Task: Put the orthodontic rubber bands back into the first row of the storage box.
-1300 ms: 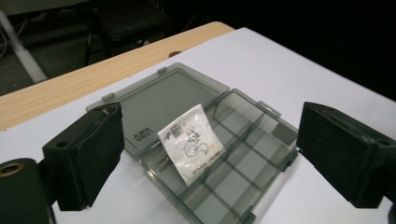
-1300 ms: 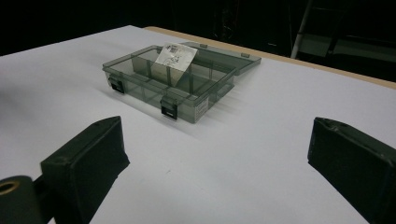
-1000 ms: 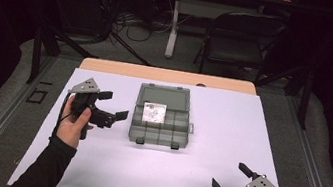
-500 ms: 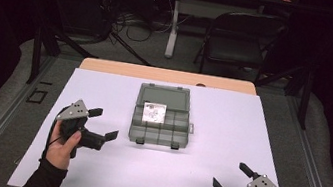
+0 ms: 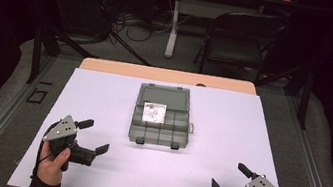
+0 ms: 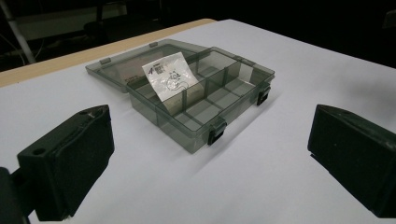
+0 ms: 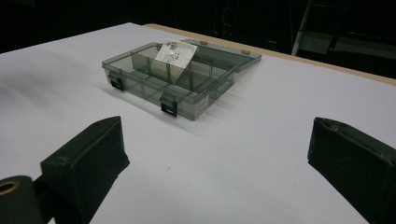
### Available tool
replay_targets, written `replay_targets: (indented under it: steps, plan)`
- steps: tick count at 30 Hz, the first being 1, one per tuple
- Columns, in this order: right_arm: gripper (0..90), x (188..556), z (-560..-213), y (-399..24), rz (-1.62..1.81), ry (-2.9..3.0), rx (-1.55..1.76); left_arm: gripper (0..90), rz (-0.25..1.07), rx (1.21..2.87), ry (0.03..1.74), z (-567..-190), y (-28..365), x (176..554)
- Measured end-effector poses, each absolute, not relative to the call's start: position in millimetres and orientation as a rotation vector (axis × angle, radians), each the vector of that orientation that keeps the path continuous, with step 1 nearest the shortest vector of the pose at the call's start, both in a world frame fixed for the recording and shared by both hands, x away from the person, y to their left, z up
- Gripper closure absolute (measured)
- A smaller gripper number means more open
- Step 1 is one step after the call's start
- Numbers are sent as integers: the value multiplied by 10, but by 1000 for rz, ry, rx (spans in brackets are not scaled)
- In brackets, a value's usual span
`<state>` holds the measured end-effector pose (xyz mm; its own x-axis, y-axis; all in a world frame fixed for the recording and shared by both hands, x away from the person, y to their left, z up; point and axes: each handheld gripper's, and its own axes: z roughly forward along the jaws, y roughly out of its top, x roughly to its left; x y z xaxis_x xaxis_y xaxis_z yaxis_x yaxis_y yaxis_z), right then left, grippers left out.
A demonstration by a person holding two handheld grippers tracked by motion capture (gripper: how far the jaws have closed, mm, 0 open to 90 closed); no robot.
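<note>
A grey see-through compartment box [image 5: 160,118] lies in the middle of the white sheet, its lid folded back flat. A small white printed packet [image 5: 154,112] leans inside one of its rear compartments, also seen as the packet [image 6: 170,75] and the packet [image 7: 173,51]. My left gripper [image 5: 93,136] is held low at the near left, open and holding nothing, pointing toward the box [image 6: 201,95]. My right gripper [image 5: 229,177] is at the near right, open with nothing between its jaws, facing the box [image 7: 175,84].
The white sheet [image 5: 231,119] covers a wooden table [image 5: 108,66]. Behind the table stand a black folding chair [image 5: 235,43], a table leg and loose cables on the floor.
My left gripper has drawn back from beside the box toward the near left edge and lowered. The right gripper has barely moved.
</note>
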<state>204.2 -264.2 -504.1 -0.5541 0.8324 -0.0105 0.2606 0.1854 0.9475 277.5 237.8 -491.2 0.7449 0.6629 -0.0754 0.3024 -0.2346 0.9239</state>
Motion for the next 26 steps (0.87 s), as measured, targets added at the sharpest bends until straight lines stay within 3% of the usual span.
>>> replay_targets:
  steps: [26]
  plan:
    - [36,2063,-5067,-2647,1362,1949,1032,6,394,1820,820,-5047,2530,2826]
